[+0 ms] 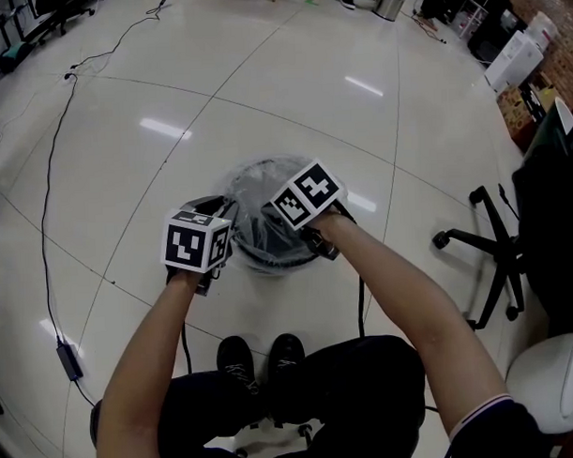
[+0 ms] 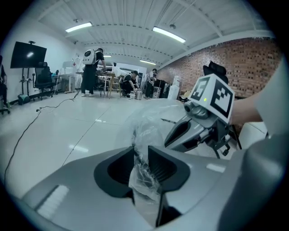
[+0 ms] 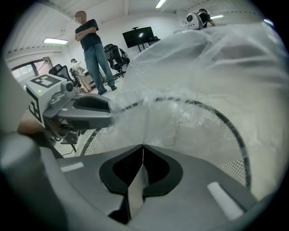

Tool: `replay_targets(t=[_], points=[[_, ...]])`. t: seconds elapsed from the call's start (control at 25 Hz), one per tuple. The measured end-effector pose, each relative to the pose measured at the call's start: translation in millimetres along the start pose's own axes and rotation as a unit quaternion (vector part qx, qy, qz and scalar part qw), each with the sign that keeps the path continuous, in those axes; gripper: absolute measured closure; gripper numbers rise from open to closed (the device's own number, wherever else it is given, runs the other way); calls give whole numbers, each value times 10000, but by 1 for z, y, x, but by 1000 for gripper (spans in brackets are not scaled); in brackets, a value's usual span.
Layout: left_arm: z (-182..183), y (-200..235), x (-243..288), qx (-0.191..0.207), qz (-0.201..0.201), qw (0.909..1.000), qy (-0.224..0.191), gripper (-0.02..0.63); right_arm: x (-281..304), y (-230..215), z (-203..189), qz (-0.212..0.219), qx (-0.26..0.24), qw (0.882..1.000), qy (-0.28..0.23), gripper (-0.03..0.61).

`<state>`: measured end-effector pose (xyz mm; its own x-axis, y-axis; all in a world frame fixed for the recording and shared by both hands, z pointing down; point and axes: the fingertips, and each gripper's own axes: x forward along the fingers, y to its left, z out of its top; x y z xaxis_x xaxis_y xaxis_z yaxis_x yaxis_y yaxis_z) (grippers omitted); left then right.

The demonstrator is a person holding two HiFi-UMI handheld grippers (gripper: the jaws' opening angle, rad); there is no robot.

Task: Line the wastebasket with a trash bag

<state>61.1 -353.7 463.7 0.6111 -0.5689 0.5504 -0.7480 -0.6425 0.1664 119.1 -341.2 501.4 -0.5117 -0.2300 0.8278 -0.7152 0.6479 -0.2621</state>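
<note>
Between right gripper's (image 3: 142, 147) shut jaws, trash bag (image 3: 194, 81) pinched for stretching over wastebasket (image 3: 232, 167); between left gripper's (image 2: 141, 149) parted jaws, film apparently loose.

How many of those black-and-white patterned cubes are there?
2: one cube on the left gripper, beside the wastebasket; the other on the right gripper, over it.

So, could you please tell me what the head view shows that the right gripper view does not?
Only the head view: the wearer's black shoes and a long cable across the floor. Only the right gripper view: the right claw shut on the trash bag film, the wastebasket mesh wall, and a bystander behind. Both: the bag draped over the wastebasket's rim, with the left claw at its edge.
</note>
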Motion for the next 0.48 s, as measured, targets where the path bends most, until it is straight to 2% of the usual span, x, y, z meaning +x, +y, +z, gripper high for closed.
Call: replay_targets(t=[0.16, 0.28, 0.32, 0.36, 0.48], points=[[0, 2, -1, -50, 15, 10000, -40, 512, -9, 0, -11, -42, -5, 9999, 165, 569], [0, 2, -2, -99, 3, 9999, -71, 512, -8, 4, -17, 39, -3, 9997, 249, 479], [0, 1, -2, -101, 1, 9999, -79, 512, -6, 6, -18, 40, -33, 9996, 266, 426], [1, 0, -2, -96, -1, 9999, -88, 512, -6, 6, -18, 24, -66, 9996, 284, 408], [2, 0, -3, -57, -2, 9999, -101, 515, -7, 6, -19, 13, -114, 9995, 311, 408]])
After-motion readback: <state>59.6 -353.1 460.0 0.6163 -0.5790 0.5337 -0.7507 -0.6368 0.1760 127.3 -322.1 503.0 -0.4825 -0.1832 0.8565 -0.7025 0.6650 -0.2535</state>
